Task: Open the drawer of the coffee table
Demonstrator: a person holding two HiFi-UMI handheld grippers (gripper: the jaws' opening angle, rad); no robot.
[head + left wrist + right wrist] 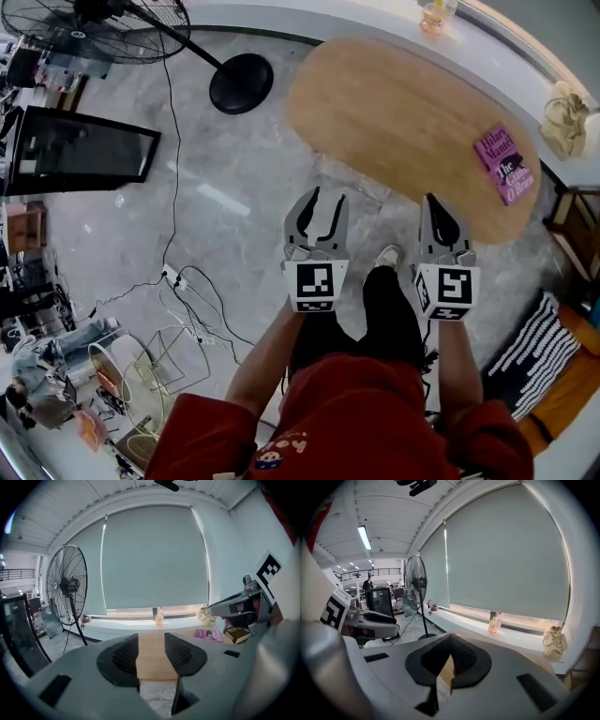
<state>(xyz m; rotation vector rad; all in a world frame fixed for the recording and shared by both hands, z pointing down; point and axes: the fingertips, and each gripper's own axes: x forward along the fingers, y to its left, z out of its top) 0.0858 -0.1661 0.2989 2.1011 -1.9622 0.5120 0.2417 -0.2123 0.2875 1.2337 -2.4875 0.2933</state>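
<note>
1. The coffee table is just ahead of both my claws. Its long wooden top runs from far left to near right.
2. I can't see the drawer from here. I think it hides under the near edge, so I must go lower.
3. My right claw looks nearer, with its tip right by that edge. It is pinched closed and holds nothing.
4. My left claw is wide open and empty. I see the wood through its gap.
</note>
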